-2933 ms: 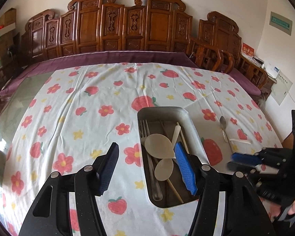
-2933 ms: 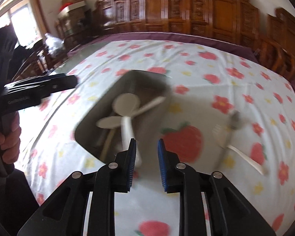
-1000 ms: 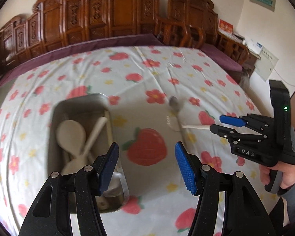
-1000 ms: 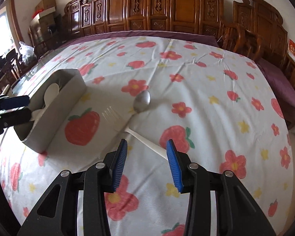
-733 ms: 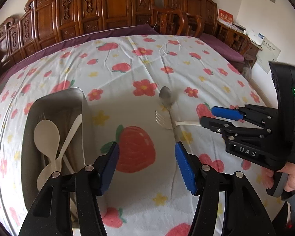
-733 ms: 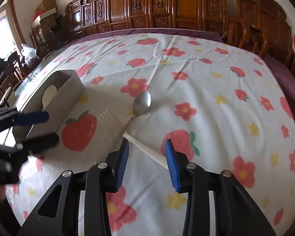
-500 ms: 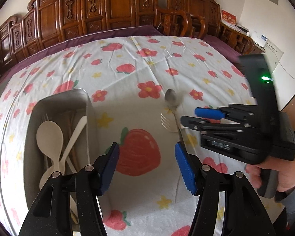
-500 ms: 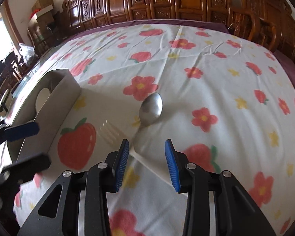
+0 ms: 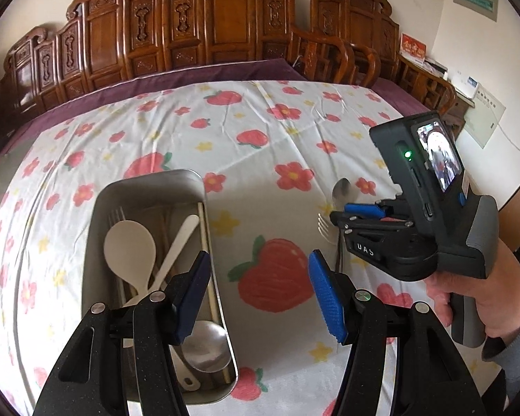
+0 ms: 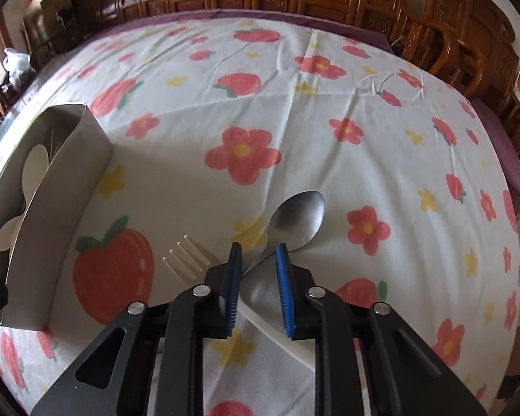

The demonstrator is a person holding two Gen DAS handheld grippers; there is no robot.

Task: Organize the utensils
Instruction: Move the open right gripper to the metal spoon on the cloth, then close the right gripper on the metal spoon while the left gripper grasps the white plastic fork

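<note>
Metal tray (image 9: 149, 180) left | white fork (image 10: 187, 260) beside spoon (image 10: 298, 220)

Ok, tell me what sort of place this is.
Most likely a home dining or sitting room: a large table under a white cloth printed with strawberries and flowers, carved dark wooden chairs lined up behind it, and a grey metal utensil tray on the cloth.

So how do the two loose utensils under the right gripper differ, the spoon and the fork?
The metal spoon is shiny grey steel; the plastic fork is matte cream. The spoon's neck runs between the right gripper's narrowed jaws, which have just been closing; the fork's tines lie outside them, to the left. The spoon's bowl reaches farther from the gripper than the fork's tines. Both lie flat on the tablecloth, crossing under the gripper.
</note>
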